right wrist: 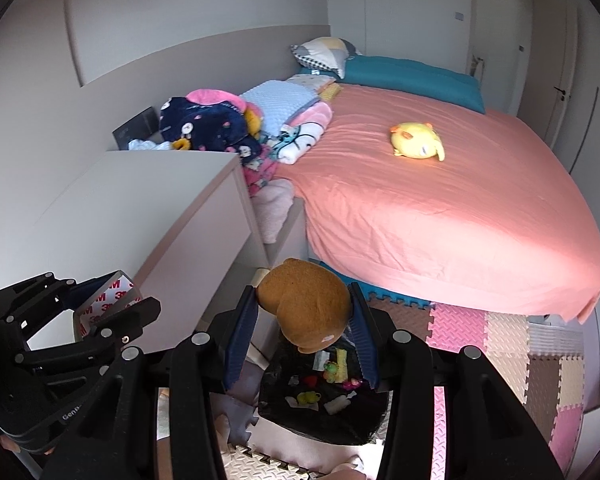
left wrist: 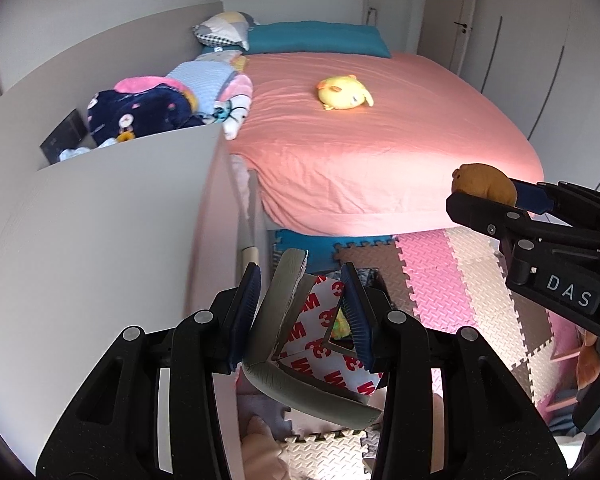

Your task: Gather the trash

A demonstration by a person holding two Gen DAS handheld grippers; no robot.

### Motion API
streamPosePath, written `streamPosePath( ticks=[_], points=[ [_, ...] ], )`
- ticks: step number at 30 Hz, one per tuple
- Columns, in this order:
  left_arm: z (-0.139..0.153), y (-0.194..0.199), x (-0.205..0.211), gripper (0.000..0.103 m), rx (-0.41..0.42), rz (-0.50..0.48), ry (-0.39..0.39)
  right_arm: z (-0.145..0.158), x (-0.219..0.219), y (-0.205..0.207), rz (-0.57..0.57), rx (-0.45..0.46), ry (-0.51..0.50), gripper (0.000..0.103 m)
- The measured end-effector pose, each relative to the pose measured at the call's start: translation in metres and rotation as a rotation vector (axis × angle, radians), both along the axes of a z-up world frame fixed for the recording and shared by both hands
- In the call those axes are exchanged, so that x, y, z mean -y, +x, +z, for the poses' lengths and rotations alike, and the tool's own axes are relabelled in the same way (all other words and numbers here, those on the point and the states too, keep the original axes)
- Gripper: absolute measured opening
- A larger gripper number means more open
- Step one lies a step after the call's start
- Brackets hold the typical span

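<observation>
Both grippers are holding trash over the bin.
Left gripper is gripping foam strip; right gripper is clenching brown toy above black bin.

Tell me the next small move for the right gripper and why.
Probably open the right gripper and let go of the brown plush toy. It is clamped between the fingers, directly above the black trash bag, which already holds small scraps, so it should fall inside.
</observation>
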State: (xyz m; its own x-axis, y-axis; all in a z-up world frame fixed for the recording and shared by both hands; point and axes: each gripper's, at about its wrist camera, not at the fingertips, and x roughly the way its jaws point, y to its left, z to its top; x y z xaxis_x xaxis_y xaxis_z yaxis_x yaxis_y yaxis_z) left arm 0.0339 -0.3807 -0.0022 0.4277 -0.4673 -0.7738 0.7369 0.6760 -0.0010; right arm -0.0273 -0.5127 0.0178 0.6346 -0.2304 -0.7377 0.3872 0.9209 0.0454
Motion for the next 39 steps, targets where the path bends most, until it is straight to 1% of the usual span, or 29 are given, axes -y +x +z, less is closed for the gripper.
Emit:
streamPosePath(
  ticks=[8, 14, 21, 28, 29, 30, 31, 32, 34, 39],
  points=[
    [-0.004, -0.003, 0.026, 0.042, -0.021, -0.034, -0.001, -0.005, 0.030, -0.008, -0.060, -0.009, 0.010, 0.047],
    [-0.012, -0.001, 0.043, 0.042, -0.039, -0.050, 0.016, -0.012, 0.050, -0.008, -0.098, -0.021, 0.025, 0.047],
    [-0.019, 0.001, 0.056, 0.042, -0.049, -0.075, 0.031, -0.020, 0.061, -0.004, -0.121, -0.038, 0.035, 0.047],
    [-0.022, 0.008, 0.063, 0.042, -0.058, -0.076, 0.045, -0.021, 0.068, 0.004, -0.132, -0.047, 0.034, 0.047],
    [-0.023, 0.010, 0.064, 0.049, -0.065, -0.073, 0.054, -0.020, 0.069, 0.005, -0.134, -0.045, 0.035, 0.048],
    [-0.023, 0.011, 0.065, 0.072, -0.068, -0.065, 0.063, -0.019, 0.070, 0.005, -0.139, -0.043, 0.036, 0.054],
    [-0.024, 0.013, 0.065, 0.086, -0.059, -0.042, 0.081, -0.018, 0.071, 0.006, -0.146, -0.040, 0.040, 0.081],
    [-0.022, 0.013, 0.063, 0.098, -0.032, -0.017, 0.086, -0.016, 0.073, 0.007, -0.149, -0.035, 0.044, 0.100],
    [-0.019, 0.012, 0.060, 0.098, 0.009, 0.002, 0.082, -0.013, 0.073, 0.008, -0.152, -0.032, 0.044, 0.100],
    [-0.017, 0.012, 0.054, 0.098, 0.022, 0.018, 0.092, -0.010, 0.070, 0.008, -0.181, -0.046, 0.019, 0.100]
  ],
)
